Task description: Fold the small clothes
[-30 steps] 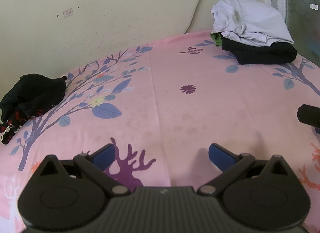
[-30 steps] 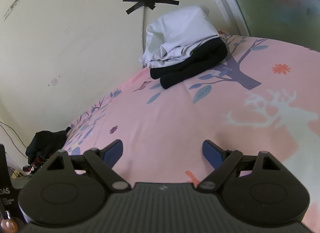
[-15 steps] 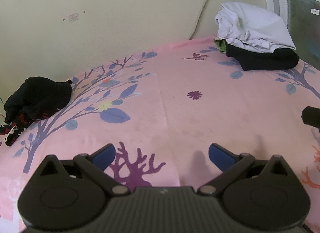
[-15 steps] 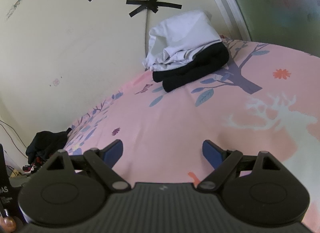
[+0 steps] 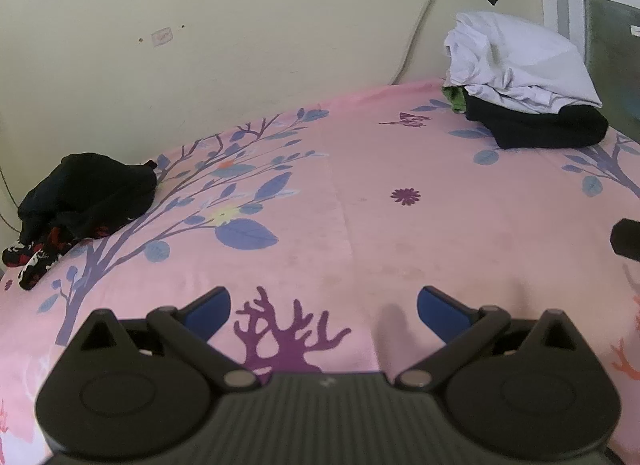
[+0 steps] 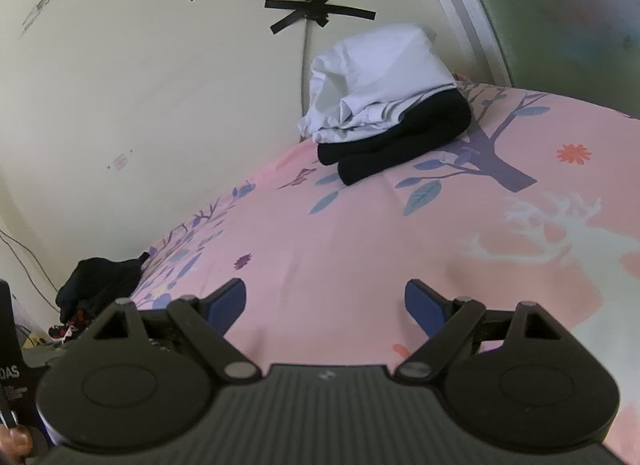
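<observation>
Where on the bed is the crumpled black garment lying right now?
In the left wrist view, the crumpled black garment lies at the far left edge of the pink bedsheet, near the wall and far from the folded pile at the right.

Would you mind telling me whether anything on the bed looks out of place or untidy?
Yes. A black garment with red and white patterned parts lies crumpled in a heap at the bed's left edge, unfolded. The white garment topping the stack near the window is rumpled rather than flat. Both grippers are open and empty.
</observation>
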The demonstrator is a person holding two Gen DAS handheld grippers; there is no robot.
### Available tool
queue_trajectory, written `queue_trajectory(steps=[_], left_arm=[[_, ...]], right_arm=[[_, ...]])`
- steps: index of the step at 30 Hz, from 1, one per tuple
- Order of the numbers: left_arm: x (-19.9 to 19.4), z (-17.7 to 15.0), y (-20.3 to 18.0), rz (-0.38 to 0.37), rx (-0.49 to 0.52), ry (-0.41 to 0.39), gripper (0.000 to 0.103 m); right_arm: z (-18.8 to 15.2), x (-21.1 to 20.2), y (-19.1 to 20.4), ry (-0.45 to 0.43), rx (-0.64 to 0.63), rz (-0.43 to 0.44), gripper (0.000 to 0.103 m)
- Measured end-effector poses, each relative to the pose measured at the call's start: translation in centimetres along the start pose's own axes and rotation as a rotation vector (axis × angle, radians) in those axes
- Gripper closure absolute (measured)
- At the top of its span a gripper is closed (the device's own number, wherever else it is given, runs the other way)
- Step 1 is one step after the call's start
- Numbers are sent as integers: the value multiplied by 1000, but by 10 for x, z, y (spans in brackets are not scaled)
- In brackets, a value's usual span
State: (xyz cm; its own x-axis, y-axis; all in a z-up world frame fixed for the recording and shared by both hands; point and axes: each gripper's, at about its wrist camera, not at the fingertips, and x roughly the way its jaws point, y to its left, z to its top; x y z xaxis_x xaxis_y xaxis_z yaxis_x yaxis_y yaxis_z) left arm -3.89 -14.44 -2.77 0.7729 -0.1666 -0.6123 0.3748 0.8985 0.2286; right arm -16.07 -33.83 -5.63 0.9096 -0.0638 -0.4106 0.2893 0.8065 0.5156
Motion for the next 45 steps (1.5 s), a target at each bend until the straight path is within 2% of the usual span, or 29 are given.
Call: queue_trajectory(steps=[13, 28, 45], left_arm=[[-4, -1, 2, 44, 12, -18, 0], [-4, -1, 1, 28, 1, 23, 0], [-6, -4, -3, 37, 38, 23, 0]], right_arm=[[-4, 0, 2, 5, -1, 3, 22], [-5, 1, 2, 5, 1, 3, 22], [-6, 1, 1, 4, 4, 3, 22]])
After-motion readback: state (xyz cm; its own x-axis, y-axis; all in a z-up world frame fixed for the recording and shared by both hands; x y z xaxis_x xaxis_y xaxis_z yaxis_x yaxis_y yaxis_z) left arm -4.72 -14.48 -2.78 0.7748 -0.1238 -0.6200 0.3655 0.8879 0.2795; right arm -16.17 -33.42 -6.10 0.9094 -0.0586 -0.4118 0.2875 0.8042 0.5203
